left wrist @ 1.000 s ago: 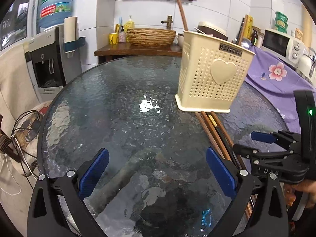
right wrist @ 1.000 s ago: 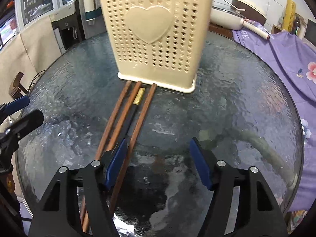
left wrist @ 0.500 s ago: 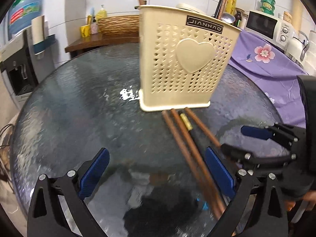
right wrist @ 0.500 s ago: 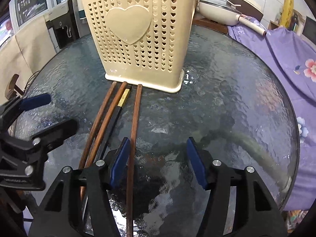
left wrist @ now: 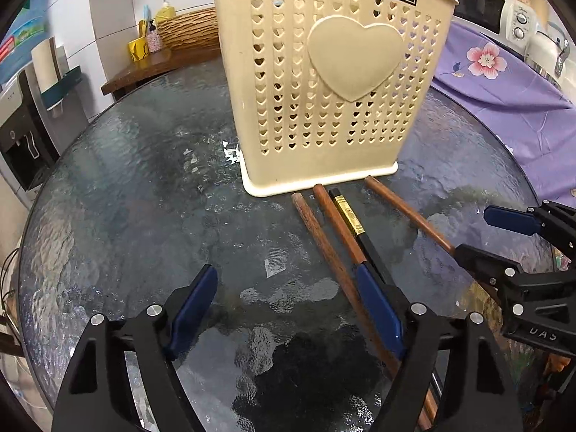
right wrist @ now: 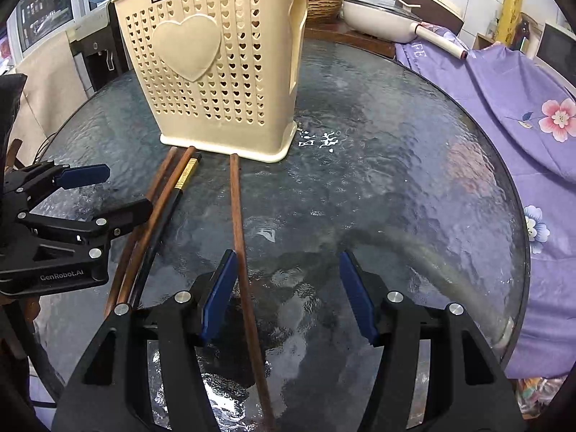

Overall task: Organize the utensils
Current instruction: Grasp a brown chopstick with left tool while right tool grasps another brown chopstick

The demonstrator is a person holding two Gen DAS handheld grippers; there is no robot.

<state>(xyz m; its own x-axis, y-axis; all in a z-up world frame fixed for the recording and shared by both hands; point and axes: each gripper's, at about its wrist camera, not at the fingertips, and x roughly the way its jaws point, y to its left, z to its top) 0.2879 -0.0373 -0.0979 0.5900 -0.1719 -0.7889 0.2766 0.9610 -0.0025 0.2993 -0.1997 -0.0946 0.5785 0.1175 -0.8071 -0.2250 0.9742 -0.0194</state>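
Note:
A cream perforated utensil holder with a heart on its side stands on the round glass table; it also shows in the right wrist view. Several chopsticks lie in front of it: brown wooden ones and a black one with a gold band. One brown chopstick lies apart, just inside my right gripper's left finger. My left gripper is open and empty, its right finger over the grouped chopsticks. My right gripper is open and empty.
A purple flowered cloth covers the surface to the right of the table. A water dispenser stands at the left. A wooden side table with a woven basket and a pan stand behind.
Both grippers have moved forward toward the holder, which looms larger. The left gripper swung right over the grouped chopsticks; the single chopstick now lies between the right gripper's fingers. Both stay open.

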